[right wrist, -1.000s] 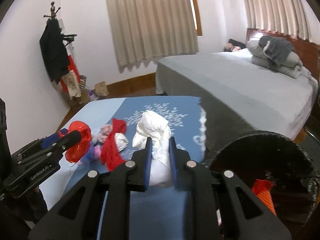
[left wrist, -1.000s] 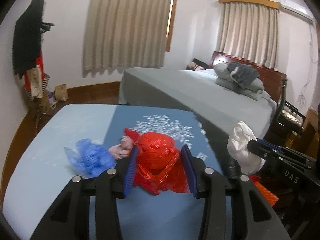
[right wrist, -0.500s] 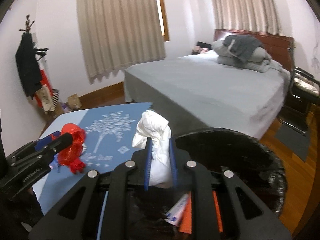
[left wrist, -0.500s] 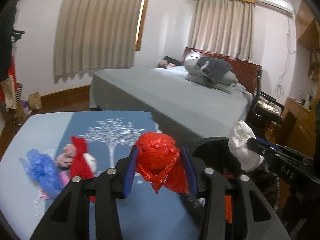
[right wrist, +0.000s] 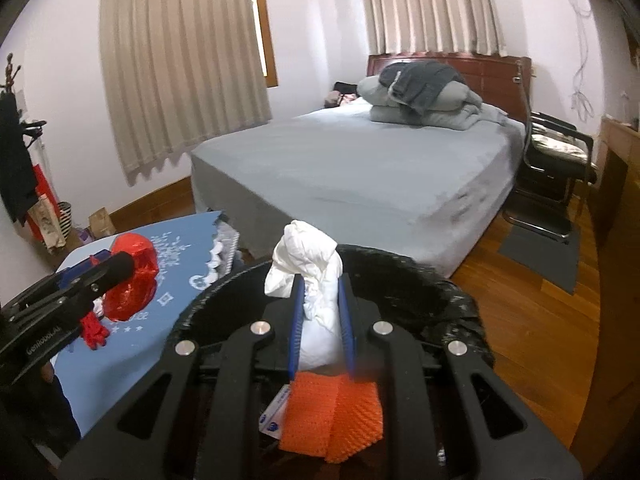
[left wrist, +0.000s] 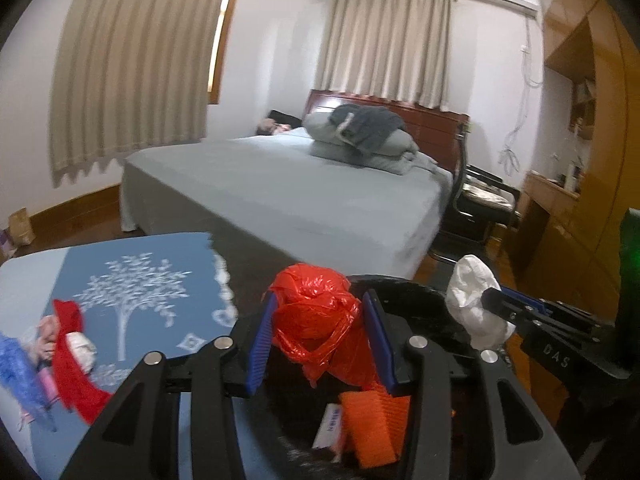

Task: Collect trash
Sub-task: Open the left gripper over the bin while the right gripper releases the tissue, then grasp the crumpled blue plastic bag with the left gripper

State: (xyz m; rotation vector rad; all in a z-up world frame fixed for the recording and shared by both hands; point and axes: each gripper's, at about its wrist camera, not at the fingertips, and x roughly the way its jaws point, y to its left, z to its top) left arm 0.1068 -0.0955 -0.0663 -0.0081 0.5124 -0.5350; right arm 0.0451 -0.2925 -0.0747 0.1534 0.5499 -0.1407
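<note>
Over the black bin (right wrist: 460, 304) | left gripper (left wrist: 320, 336) clenches red bag (left wrist: 316, 316), right gripper (right wrist: 320, 316) clamps white wad (right wrist: 308, 256), probably for dropping | more trash (left wrist: 68, 348) at nine o'clock

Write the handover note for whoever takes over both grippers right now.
Left gripper: shut on red bag, held over the bin.
Right gripper: shut on white wad, also over the bin.
In the bin: orange mesh and a small carton.
Left: release both, then fetch the blue bag, red scrap and pink bits from the table.
</note>
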